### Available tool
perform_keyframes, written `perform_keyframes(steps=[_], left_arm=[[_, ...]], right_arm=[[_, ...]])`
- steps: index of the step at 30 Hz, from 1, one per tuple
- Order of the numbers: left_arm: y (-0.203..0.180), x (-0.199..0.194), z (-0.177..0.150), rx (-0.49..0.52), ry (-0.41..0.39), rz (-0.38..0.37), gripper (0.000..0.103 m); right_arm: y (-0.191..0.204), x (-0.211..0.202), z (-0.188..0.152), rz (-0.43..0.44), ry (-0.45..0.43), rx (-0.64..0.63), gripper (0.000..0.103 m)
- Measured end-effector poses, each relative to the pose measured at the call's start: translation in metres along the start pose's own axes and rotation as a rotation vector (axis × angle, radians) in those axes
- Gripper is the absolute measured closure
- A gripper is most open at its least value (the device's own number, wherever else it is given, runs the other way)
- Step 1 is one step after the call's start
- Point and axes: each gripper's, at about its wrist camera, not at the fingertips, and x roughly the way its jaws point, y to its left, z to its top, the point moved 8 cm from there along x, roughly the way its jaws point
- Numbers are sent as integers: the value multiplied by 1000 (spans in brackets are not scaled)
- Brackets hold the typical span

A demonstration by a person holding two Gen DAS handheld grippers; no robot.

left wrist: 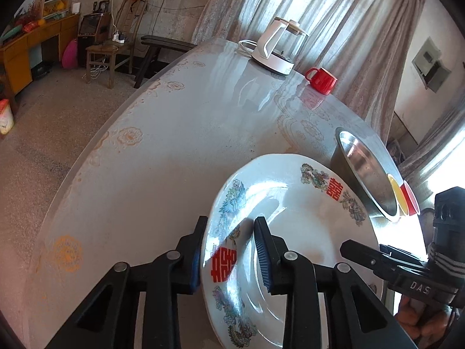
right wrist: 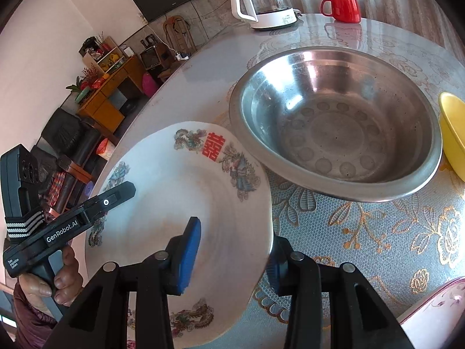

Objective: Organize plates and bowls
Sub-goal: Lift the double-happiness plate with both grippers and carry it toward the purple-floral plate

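Both claws (left wrist: 229, 250) (right wrist: 232, 257) angled steeply downward, each clamped over opposite rims of white plate (left wrist: 293, 221)

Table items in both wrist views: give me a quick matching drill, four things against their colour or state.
Things:
1. mug
2. large bowl
3. plate
4. kettle

Descriptions:
A. bare metal, empty
B. white base, clear glass jug
C. red, beside the kettle
D. white with red characters, rim between both hand-held grippers' fingers

Pairs: 1-C, 2-A, 3-D, 4-B
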Motion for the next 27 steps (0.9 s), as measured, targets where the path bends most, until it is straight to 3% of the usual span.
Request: perform_keyframes(steps=[4,6,10,14,27], left_arm=[[-6,-4,-7,44,-17,82,70],[-6,-7,-13,54,-29,94,70],[-4,-16,-17,23,-33,99,70],[-1,-28,-19,32,-57,89,73],[-7,-52,-26,63,-138,44,73]], right_arm=[[8,4,1,9,12,-22,46],[11,4,-1,-7,17,-66,46],[10,1,-2,-23,13,-74,50],[8,-6,-4,-11,-8,-92,60],[6,-21,-14,-3,-54,-138,64]])
